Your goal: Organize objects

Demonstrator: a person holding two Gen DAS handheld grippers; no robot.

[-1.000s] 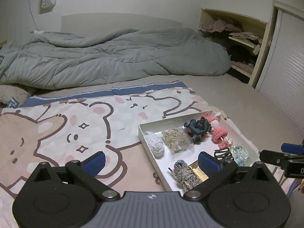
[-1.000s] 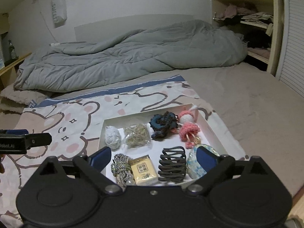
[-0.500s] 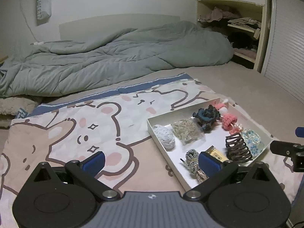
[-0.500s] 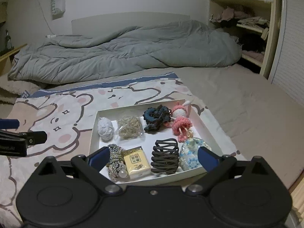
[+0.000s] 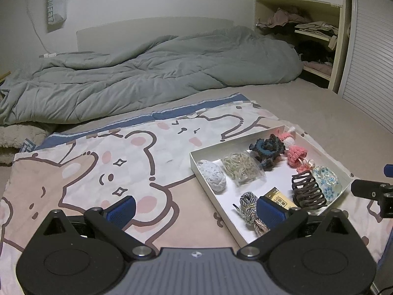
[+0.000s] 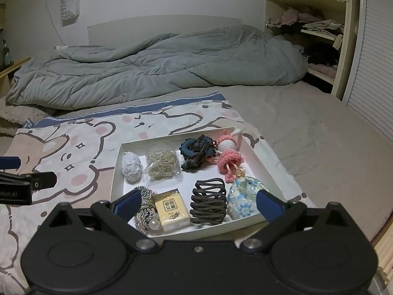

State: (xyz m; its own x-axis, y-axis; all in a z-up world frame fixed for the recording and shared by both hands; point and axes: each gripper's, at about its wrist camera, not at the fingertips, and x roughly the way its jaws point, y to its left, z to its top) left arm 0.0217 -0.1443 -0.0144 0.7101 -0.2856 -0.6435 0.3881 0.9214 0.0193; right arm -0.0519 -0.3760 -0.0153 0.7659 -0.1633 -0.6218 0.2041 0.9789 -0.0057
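Observation:
A white tray (image 6: 117, 169) lies on a bear-print blanket (image 6: 73, 145) on the bed. It holds several small items: a white knit ball (image 6: 131, 166), a bag of rubber bands (image 6: 162, 164), a dark scrunchie (image 6: 195, 152), a pink crochet doll (image 6: 229, 158), a dark claw clip (image 6: 208, 201), a floral pouch (image 6: 243, 198), a yellow packet (image 6: 172, 209) and a striped cord (image 6: 145, 205). My right gripper (image 6: 199, 202) is open and empty, just in front of the tray. My left gripper (image 5: 195, 210) is open and empty, left of the tray (image 5: 196, 166).
A grey duvet (image 6: 159, 68) is bunched along the far side of the bed. A shelf niche (image 6: 316, 44) with clothes and a slatted door stand at the right. Bare mattress (image 6: 319, 147) lies right of the blanket.
Both grippers have drawn back and lifted from the tray, so all of it shows in both views. The items in the tray have not moved.

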